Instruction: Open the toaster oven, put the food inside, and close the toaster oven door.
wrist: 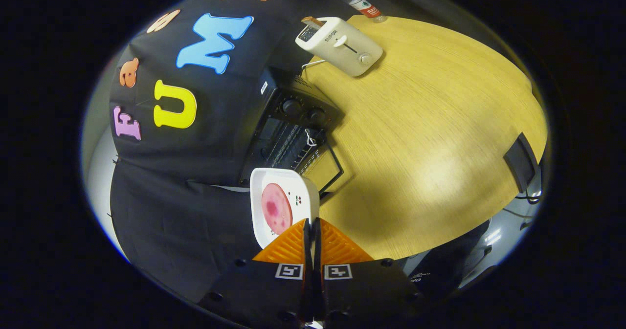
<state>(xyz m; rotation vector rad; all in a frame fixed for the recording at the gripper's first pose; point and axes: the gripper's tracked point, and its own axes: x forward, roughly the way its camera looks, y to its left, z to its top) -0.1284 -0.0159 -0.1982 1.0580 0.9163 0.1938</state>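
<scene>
My gripper (312, 222) is shut on the rim of a white square plate (304, 185), with both fingers pinching its near edge. A round pink slice of meat (276, 208) lies on the plate. Just beyond the plate stands the black toaster oven (293, 116) on the wooden table (430, 138), against the black cloth wall. Its glass door (326, 165) hangs open toward the plate, and the wire rack shows inside. The plate is held in the air, in front of the oven's opening and outside it.
A white pop-up toaster (342, 45) with a slice of bread in its slot stands farther along the table. Past it stands a water bottle (359, 4). A dark block (521, 163) sits at the table's far edge, with cables beside it.
</scene>
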